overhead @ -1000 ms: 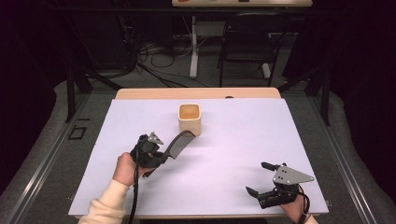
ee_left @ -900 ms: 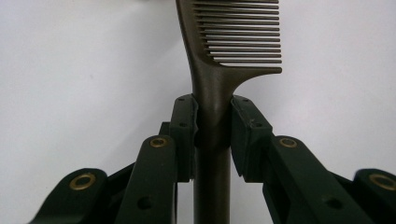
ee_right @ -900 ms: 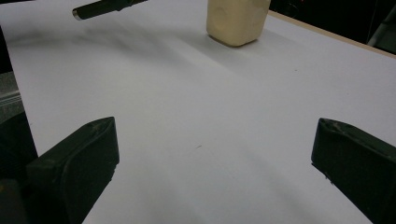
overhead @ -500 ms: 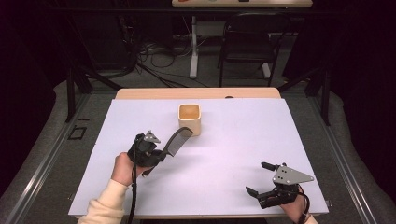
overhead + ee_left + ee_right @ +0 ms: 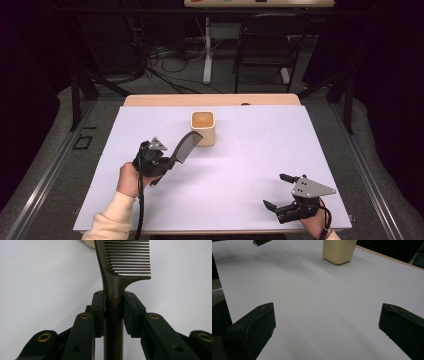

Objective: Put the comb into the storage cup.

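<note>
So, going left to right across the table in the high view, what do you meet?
Left claw → comb → cup → right claw.

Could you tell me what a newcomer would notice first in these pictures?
Probably the dark comb, clamped by its handle in the left gripper and held above the white table, its toothed end toward the beige cup at centre back. Next, the right gripper, open wide at the near right corner.

Dark room, grey floor (image 5: 50,165), black chair (image 5: 262,50) behind the white table (image 5: 240,170)
</note>
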`<state>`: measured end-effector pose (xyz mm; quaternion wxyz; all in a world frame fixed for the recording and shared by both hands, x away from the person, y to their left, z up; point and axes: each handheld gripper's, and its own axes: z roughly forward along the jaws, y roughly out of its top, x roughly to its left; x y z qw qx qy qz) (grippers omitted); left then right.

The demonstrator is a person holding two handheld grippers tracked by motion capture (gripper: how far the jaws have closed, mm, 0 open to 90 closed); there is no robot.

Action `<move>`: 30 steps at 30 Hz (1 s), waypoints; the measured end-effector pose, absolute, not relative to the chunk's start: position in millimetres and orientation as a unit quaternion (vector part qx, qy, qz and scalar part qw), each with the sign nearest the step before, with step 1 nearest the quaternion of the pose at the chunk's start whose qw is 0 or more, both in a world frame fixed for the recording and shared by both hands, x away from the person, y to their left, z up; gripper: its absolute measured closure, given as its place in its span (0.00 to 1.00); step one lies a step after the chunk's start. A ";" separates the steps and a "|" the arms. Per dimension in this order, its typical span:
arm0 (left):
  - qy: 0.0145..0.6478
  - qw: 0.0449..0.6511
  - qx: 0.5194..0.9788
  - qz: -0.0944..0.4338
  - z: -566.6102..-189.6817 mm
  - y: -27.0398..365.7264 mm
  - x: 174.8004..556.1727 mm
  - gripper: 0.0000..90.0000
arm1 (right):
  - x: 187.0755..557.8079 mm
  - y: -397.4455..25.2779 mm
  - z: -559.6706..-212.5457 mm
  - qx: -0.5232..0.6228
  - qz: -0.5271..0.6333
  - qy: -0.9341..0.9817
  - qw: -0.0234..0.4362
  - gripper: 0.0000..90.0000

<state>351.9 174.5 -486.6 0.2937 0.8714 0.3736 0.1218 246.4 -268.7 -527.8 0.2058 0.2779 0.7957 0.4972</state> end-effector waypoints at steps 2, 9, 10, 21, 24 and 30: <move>0.376 0.297 0.869 0.124 -486.8 175.8 352.3 0.80 | 246.5 -268.9 -527.8 0.278 0.498 0.795 0.207 0.00; 0.382 0.304 0.863 0.131 -486.7 178.4 353.2 0.80 | 246.6 -268.9 -527.9 0.278 0.497 0.796 0.206 0.00; 0.382 0.306 0.862 0.130 -487.0 179.2 353.6 0.80 | 246.6 -268.9 -527.9 0.279 0.497 0.796 0.206 0.00; 0.392 0.313 0.853 0.144 -488.5 186.1 356.8 0.80 | 246.6 -268.6 -528.1 0.280 0.497 0.796 0.204 0.00; 0.396 0.315 0.850 0.148 -488.7 187.5 357.3 0.80 | 246.6 -268.5 -528.2 0.281 0.497 0.795 0.203 0.00; 0.403 0.318 0.843 0.157 -489.5 191.6 359.6 0.80 | 246.6 -268.4 -528.3 0.281 0.497 0.796 0.202 0.00</move>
